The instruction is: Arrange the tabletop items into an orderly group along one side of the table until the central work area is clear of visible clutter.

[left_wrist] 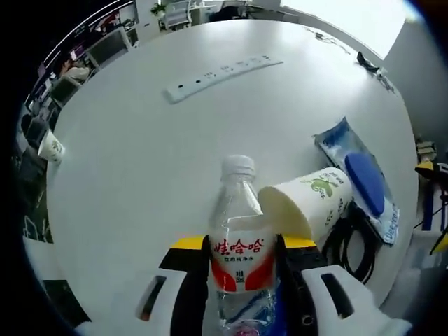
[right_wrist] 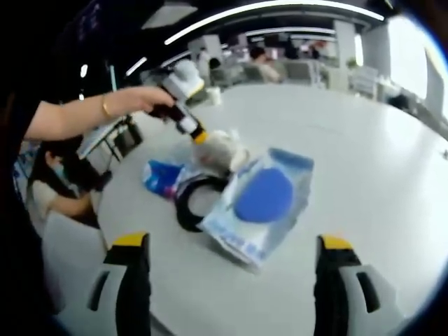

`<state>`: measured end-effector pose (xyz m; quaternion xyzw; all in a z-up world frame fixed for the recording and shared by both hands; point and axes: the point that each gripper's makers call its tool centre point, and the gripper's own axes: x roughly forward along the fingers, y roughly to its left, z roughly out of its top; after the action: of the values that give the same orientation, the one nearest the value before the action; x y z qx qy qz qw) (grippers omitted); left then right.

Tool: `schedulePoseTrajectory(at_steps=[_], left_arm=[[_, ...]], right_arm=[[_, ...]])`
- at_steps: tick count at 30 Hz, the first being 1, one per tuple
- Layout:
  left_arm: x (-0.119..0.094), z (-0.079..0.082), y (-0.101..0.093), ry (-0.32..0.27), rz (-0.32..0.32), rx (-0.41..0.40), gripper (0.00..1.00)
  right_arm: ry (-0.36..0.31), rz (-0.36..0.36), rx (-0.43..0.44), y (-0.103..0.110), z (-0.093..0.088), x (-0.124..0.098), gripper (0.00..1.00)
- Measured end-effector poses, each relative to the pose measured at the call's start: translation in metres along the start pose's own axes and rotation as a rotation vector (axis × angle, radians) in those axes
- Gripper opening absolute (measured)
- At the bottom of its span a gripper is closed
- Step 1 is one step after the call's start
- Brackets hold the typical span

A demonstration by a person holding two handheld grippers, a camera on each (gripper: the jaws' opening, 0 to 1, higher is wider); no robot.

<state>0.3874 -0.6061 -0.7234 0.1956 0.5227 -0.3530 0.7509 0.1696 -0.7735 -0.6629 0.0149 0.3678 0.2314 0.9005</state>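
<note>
Left gripper view: left gripper at bottom centre, yellow-tipped jaws pinching a clear water bottle, white cap up, red-and-white label with Chinese characters reading 娃哈哈, smaller print below unreadable. Just right of the bottle a white paper cup lies on its side, mouth toward the bottle, green logo on its wall, text too small to read. Right of that, a blue-and-white wipes pack with a blue oval lid, and a black cable coil below the cup. White power strip at upper centre, well apart; another paper cup at the far left edge of the white round table. Right gripper view: right gripper at the bottom, jaws spread wide, nothing between them. Wipes pack sits mid-frame above the jaws, apart from them, cable coil to its left. Upper left, a person's hand, arm extended from the left, holds the left gripper over the items; bracelet on wrist.
</note>
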Motion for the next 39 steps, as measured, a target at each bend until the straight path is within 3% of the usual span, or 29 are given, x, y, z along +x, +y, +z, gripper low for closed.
schedulePoseTrajectory(at_steps=[6,7,18,25,30,39], left_arm=[[0.001,-0.002,0.000,0.023,0.009,-0.046,0.36],[0.002,-0.001,0.001,0.014,0.017,-0.077,0.36],[-0.003,-0.001,0.002,-0.043,0.012,-0.102,0.34],[-0.021,0.010,0.005,-0.147,0.024,-0.111,0.34],[-0.036,0.016,0.010,-0.228,0.061,-0.032,0.33],[-0.056,0.006,0.013,-0.336,0.072,-0.094,0.33]], right_arm=[[-0.002,-0.001,0.010,0.000,-0.002,-0.001,0.96],[-0.001,-0.001,0.009,-0.001,-0.002,-0.001,0.96],[-0.012,-0.009,0.009,-0.001,0.000,-0.004,0.96],[-0.016,-0.014,0.006,0.000,0.001,-0.007,0.96],[-0.023,-0.014,0.002,0.003,0.004,-0.009,0.96],[-0.021,-0.009,-0.013,0.008,0.004,-0.012,0.96]])
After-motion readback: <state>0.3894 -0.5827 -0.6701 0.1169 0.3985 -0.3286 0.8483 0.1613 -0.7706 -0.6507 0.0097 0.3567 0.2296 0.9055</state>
